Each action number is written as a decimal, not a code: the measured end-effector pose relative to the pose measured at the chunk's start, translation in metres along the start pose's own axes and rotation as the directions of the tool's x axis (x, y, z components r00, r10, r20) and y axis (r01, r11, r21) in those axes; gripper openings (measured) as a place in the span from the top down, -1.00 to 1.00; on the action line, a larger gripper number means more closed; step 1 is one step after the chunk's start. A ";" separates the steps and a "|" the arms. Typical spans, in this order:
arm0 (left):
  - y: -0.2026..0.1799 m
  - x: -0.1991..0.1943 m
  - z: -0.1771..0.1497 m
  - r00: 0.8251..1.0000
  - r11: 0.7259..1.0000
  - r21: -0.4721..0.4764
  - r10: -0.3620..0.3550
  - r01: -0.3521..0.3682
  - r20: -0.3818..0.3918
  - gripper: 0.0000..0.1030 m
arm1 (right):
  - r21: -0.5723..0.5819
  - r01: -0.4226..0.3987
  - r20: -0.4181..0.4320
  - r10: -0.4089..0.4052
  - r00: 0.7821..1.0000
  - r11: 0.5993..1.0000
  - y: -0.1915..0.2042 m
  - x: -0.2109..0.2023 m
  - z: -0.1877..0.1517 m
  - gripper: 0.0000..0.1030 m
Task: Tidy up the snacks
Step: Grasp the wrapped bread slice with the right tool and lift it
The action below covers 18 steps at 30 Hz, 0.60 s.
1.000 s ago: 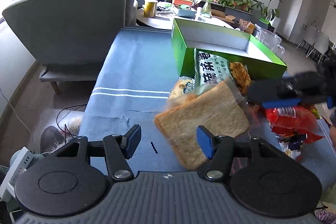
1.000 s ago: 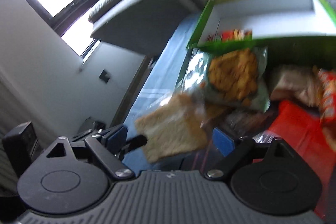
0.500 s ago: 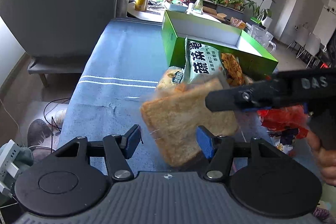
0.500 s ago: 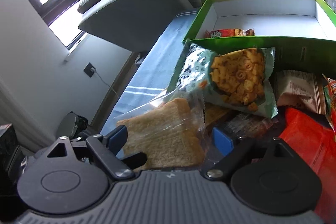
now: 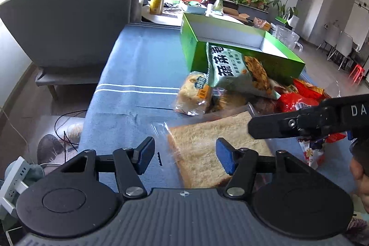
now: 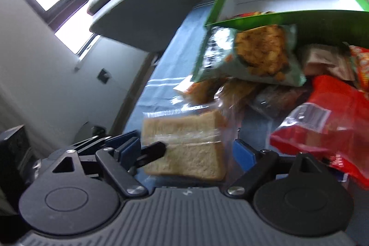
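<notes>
Blue tablecloth (image 5: 138,75); one green box (image 5: 230,47), one bagged bread slice (image 5: 214,144)

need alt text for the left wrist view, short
A bagged slice of bread lies on a blue cloth just ahead of the open left gripper, with the right gripper reaching in from the right. Behind sit piled snack packets and a green box.

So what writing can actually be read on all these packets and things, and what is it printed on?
"蔬菜卷": large characters on the green snack bag leaning on the green box.
"DA": white letters, cut off by the frame edge, on the black arm of the right gripper.
Too small to read: the bag's smaller print and the orange label on the bread packet.
Blurred: the red packets.
</notes>
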<state>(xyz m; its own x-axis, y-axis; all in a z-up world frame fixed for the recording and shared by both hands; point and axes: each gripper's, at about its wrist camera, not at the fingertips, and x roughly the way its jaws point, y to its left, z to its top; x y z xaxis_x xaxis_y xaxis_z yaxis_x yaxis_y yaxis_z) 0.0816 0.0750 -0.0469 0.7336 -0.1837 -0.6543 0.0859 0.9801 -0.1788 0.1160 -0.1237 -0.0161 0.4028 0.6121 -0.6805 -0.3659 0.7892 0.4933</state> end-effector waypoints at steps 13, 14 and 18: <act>0.004 0.004 -0.010 0.998 1.000 -0.015 -0.029 0.028 -0.060 -0.11 | 0.001 0.041 0.005 -0.041 0.999 0.999 -0.005 0.011 -0.009 -0.55; 0.005 0.005 -0.012 0.998 0.999 -0.024 -0.032 0.031 -0.059 -0.11 | 0.003 0.045 0.004 -0.045 0.999 0.999 -0.005 0.012 -0.010 -0.55; 0.003 0.004 -0.013 0.998 0.999 -0.017 -0.046 0.045 -0.049 -0.08 | -0.044 0.070 0.002 -0.070 0.998 0.997 -0.003 0.019 -0.013 -0.22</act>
<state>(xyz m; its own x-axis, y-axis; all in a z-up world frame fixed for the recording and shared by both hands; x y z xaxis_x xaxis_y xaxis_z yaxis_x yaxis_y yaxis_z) 0.0762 0.0766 -0.0594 0.6948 -0.2321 -0.6807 0.1077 0.9694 -0.2206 0.1138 -0.1147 -0.0376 0.4288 0.5554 -0.7125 -0.3731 0.8272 0.4202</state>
